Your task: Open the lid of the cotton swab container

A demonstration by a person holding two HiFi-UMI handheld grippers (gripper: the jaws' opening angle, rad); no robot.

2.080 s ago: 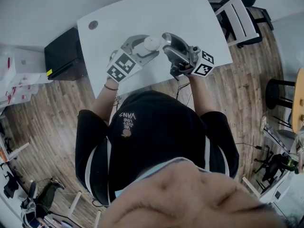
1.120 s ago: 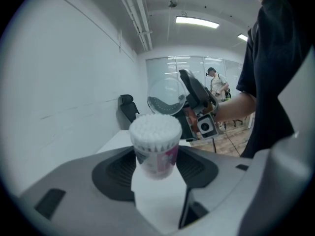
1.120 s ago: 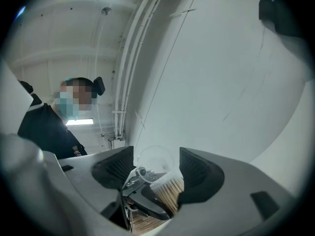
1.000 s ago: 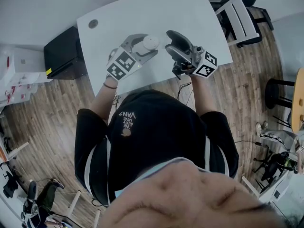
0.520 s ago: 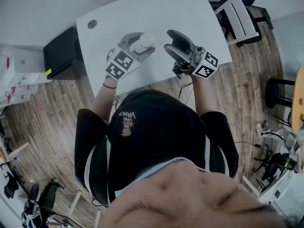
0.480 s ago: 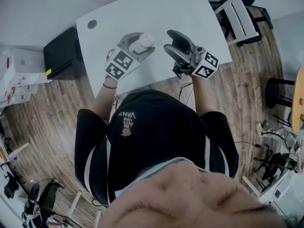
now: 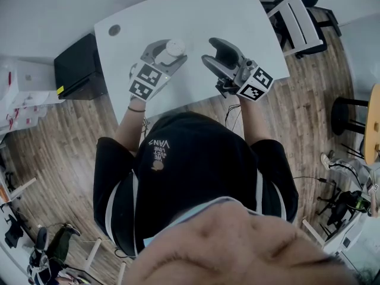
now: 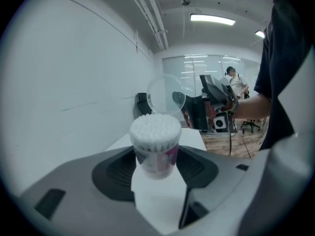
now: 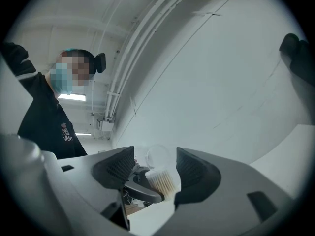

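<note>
White table [image 7: 237, 16], wood floor around. Black cabinet [image 7: 77, 70] off table's left edge; grommet hole [image 7: 114, 30] at far-left corner. Left gripper [image 7: 165, 51] clamped on cotton swab container [image 8: 156, 154] over table's middle; clear lid [image 8: 166, 95] already flipped up. Right gripper [image 7: 212, 51] spread, empty, just right. Risk: tilt spills swabs [image 8: 155, 127]; hard squeeze crushes cup. White chair [image 7: 297, 22] beyond right edge; nothing blocks.
</note>
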